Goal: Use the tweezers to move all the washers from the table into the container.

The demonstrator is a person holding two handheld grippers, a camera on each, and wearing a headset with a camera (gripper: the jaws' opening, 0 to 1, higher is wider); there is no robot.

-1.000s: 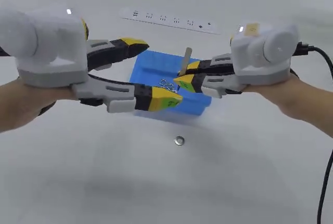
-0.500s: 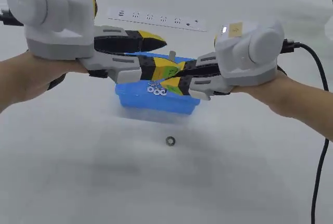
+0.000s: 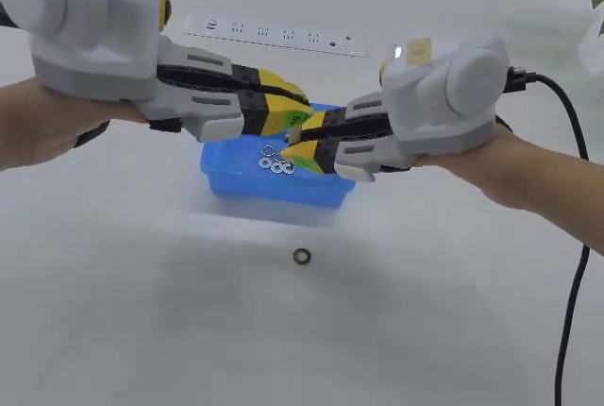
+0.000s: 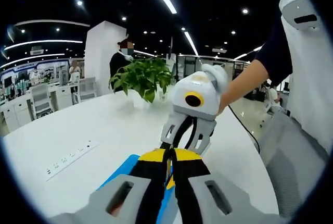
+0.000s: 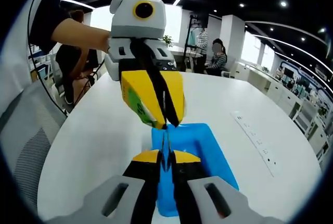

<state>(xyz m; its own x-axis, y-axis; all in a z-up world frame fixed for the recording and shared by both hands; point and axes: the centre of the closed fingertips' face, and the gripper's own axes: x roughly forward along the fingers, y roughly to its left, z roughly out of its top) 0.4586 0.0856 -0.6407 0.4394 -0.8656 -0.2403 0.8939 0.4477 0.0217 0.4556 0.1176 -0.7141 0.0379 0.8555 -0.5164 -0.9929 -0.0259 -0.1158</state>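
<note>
The blue container (image 3: 247, 179) lies mid-table with several washers (image 3: 276, 163) inside. One loose washer (image 3: 301, 256) rests on the white table in front of it. Above the container my left gripper (image 3: 297, 111) and right gripper (image 3: 294, 142) meet tip to tip. In the right gripper view the thin dark tweezers (image 5: 166, 143) run from my right gripper (image 5: 166, 157) straight up into the left gripper (image 5: 166, 123). Both sets of jaws are shut on the tweezers. In the left gripper view my left gripper (image 4: 169, 157) is closed, facing the right one.
A white power strip (image 3: 274, 36) lies at the far side of the table. A black cable (image 3: 576, 264) hangs from the right gripper. A potted plant (image 4: 140, 78) stands further along the table. People stand in the background.
My left gripper, open a second ago, has moved right to the right gripper's tips and shut on the tweezers. The right gripper has drifted slightly left.
</note>
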